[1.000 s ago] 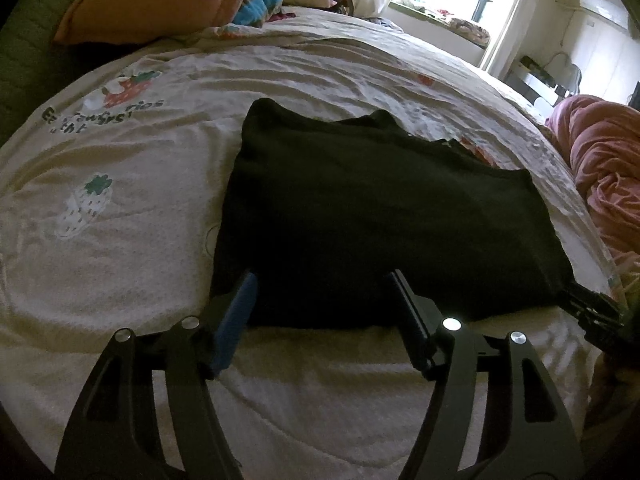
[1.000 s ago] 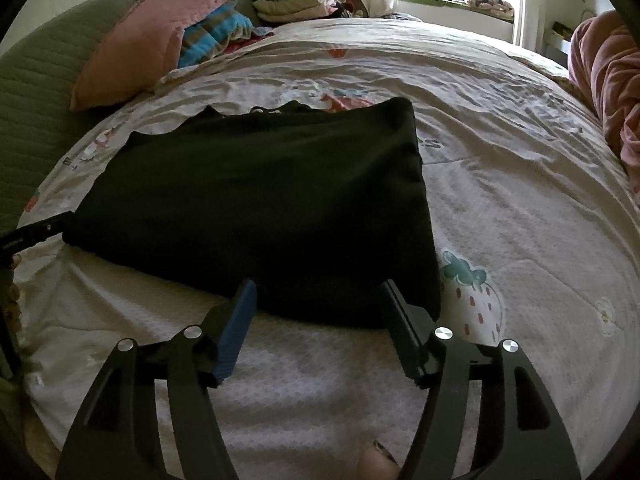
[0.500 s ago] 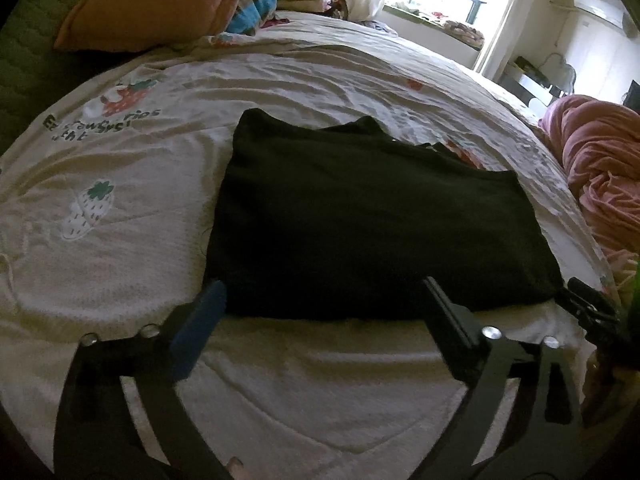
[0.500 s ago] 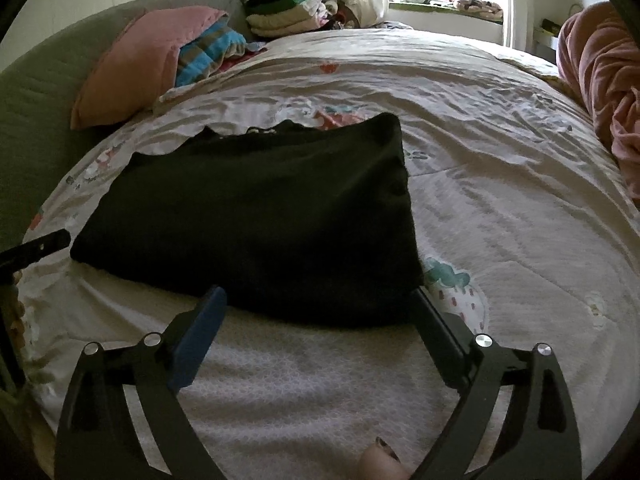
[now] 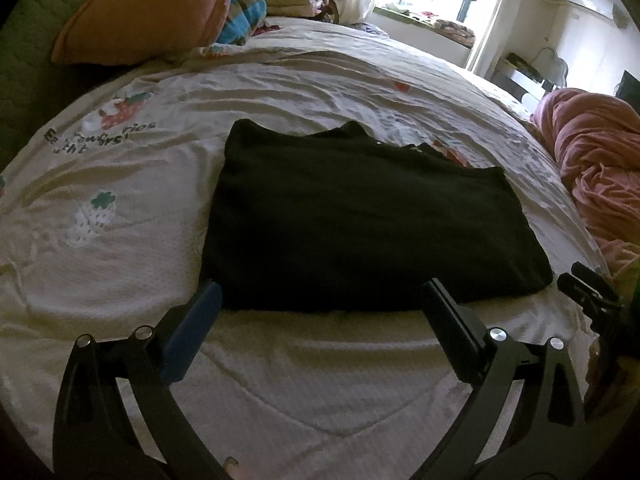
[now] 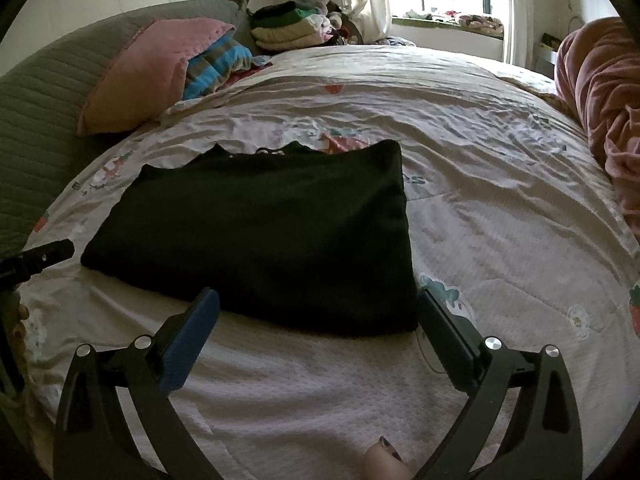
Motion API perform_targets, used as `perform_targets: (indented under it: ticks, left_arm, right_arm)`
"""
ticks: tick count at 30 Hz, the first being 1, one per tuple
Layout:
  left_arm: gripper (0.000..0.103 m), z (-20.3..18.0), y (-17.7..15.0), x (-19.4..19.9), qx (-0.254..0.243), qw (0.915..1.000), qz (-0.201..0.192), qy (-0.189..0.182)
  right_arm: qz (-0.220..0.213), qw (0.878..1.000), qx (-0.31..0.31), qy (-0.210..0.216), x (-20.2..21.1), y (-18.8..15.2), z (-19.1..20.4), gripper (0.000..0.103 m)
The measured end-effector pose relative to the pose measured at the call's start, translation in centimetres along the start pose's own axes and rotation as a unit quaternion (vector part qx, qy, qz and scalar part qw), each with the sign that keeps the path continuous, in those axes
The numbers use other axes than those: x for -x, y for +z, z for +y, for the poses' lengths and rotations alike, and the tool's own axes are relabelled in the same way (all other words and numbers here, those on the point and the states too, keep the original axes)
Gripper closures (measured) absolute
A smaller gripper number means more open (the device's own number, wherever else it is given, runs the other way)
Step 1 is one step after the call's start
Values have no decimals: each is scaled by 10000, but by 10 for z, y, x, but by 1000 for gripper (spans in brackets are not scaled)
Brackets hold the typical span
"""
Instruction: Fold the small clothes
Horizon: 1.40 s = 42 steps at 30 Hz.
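Observation:
A black garment [image 5: 360, 216] lies folded flat as a rectangle on the strawberry-print bedspread [image 5: 120, 208]. My left gripper [image 5: 320, 286] is open wide, just above and short of the garment's near left edge, with nothing pressed between its pads. In the right wrist view the same garment [image 6: 272, 232] fills the middle. My right gripper [image 6: 317, 294] hovers at its near right corner; its jaws are opening and the pads touch nothing. Each gripper shows at the edge of the other's view: the right gripper [image 5: 588, 284] and the left gripper [image 6: 44, 256].
A pink pillow [image 6: 152, 72] and a striped blue cloth [image 6: 216, 64] lie at the back left by the green headboard [image 6: 44, 120]. A stack of folded clothes [image 6: 292, 28] sits behind them. A bunched pink blanket [image 5: 596, 168] lies along the right side.
Both grippers' jaws have spread from partly open to wide open and have lifted slightly off the garment's near edge. The garment has stayed flat in place.

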State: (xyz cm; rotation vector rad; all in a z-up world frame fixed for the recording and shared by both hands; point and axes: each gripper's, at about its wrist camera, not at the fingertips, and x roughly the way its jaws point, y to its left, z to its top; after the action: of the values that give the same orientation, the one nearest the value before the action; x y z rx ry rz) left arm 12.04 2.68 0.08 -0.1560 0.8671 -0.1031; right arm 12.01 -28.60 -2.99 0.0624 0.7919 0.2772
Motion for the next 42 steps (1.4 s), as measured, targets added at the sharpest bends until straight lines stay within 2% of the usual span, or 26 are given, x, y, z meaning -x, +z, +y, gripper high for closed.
perform_targets:
  ticks: [19, 42]
  left_arm:
    - [10, 11, 1, 31, 20, 9994, -355, 13]
    - [10, 77, -2, 56, 546, 9947, -758, 430]
  right_arm:
    - [-334, 9990, 249, 149, 24, 15, 39, 5]
    - [-309, 9928, 969, 626, 15, 22, 129, 5]
